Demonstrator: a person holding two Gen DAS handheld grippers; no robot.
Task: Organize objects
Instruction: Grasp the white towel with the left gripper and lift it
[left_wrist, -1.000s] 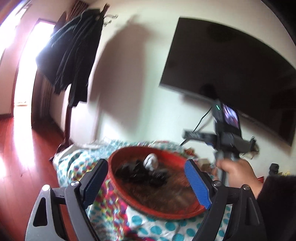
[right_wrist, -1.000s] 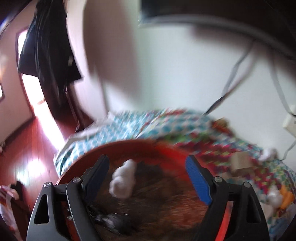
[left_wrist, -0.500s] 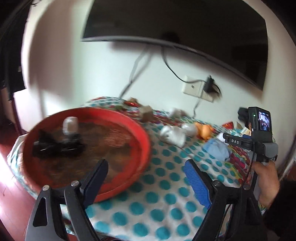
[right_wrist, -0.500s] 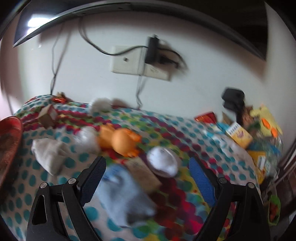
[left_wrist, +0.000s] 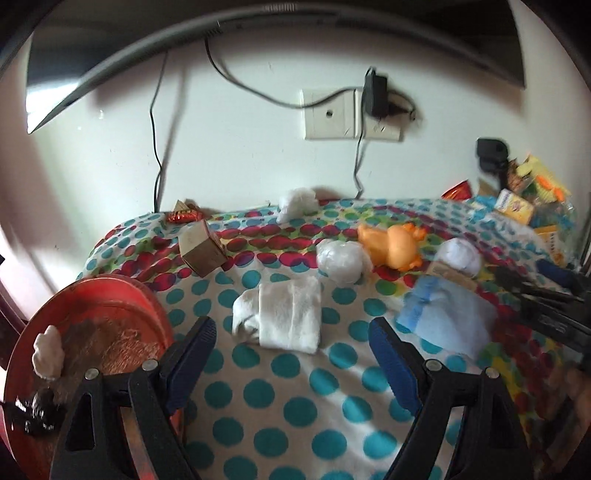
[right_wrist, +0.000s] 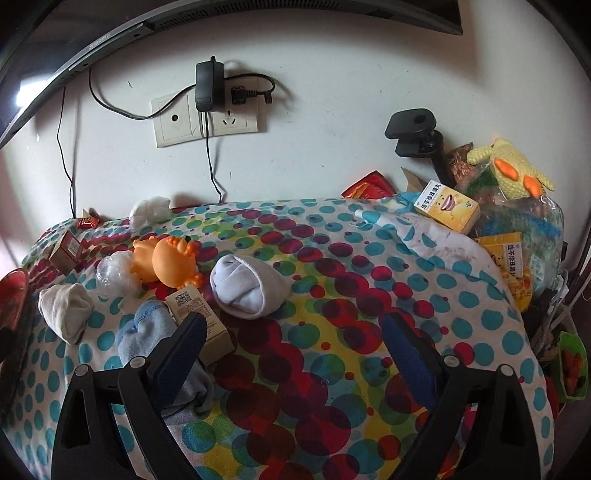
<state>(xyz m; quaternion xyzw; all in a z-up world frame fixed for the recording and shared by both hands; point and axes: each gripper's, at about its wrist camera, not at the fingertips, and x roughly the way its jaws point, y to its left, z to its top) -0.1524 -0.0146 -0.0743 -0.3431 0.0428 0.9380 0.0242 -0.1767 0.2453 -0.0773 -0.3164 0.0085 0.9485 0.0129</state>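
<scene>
1. The left tongs (left_wrist: 291, 350) hang wide open and empty just short of the folded white sock (left_wrist: 280, 317), which lies flat on the polka-dot cloth of the bench (left_wrist: 266, 398). This looks like the approach to a pick, so the sock's bulk should sit centred between the jaws before they close.
2. The red tray (left_wrist: 147, 306), already holding a white lump and a dark item, lies just left of the sock and seems the likely destination.
3. The right tongs (right_wrist: 291, 343) are equally wide open and empty, above the cloth near a rolled grey-white sock (right_wrist: 247, 288).
4. A light blue sock (right_wrist: 147, 332) and a small carton with a QR code (right_wrist: 195, 317) lie under the right tongs' left jaw and could get snagged.
5. An orange rubber toy (right_wrist: 166, 262), a plastic-wrapped ball (left_wrist: 341, 262) and a brown box (left_wrist: 203, 251) crowd the cloth behind.
</scene>
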